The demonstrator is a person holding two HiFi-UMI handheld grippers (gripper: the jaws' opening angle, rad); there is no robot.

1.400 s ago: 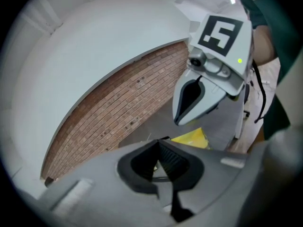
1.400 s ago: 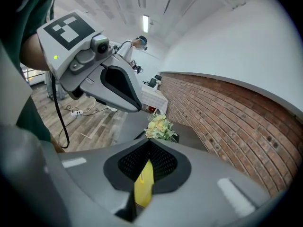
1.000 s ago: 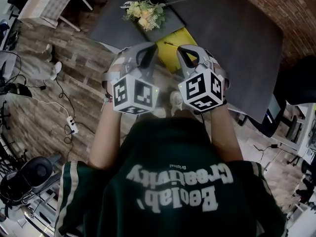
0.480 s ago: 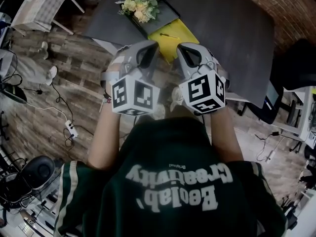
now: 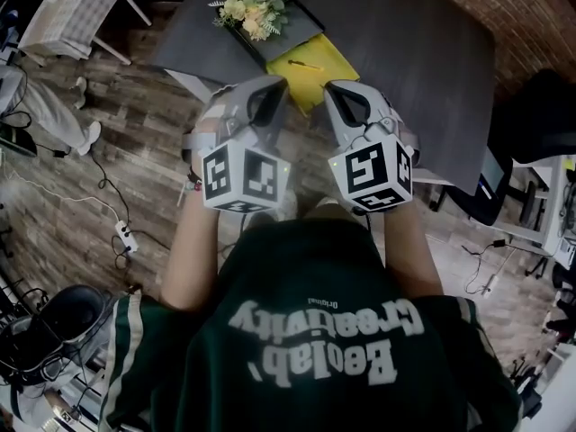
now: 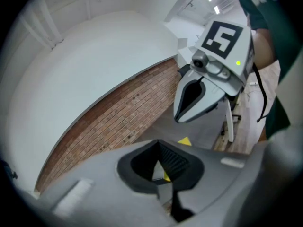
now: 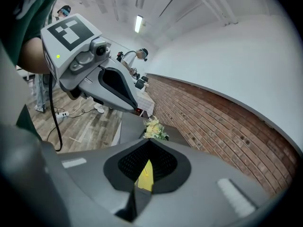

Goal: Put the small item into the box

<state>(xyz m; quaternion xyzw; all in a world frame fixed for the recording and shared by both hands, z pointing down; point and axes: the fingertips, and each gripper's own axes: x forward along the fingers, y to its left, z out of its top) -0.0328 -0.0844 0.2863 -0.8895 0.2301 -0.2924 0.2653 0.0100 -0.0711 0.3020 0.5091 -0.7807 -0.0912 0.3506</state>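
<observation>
While the person holds both grippers side by side at chest height in the middle of the head view, neither touches anything on the table (image 5: 405,79).

Left gripper (image 5: 268,83): jaws together, nothing between them; its own view shows only a sliver of yellow through the window behind the tips. Marker cube faces the camera.

Right gripper (image 5: 340,90): jaws together, empty; same yellow sliver seen through the window in its view. It sits just beside the left one, apart from it.

Small item (image 5: 306,64): a thin dark piece, too small to identify, lying on a yellow panel (image 5: 319,77) at the near edge of the dark grey table, above the two grippers in the frame. Well apart from both jaw tips.

Black tray (image 5: 301,21): touching the yellow panel's far side, toward top centre of the frame. A bunch of pale flowers (image 5: 247,12) lies on its left part. Whether tray or yellow panel is the box cannot be told.

Surroundings: wood plank floor (image 5: 135,151) at left, brick wall (image 5: 531,16) at upper right, a white power strip (image 5: 124,237) on the floor at left. The person's dark green shirt (image 5: 315,349) fills the lower frame.
</observation>
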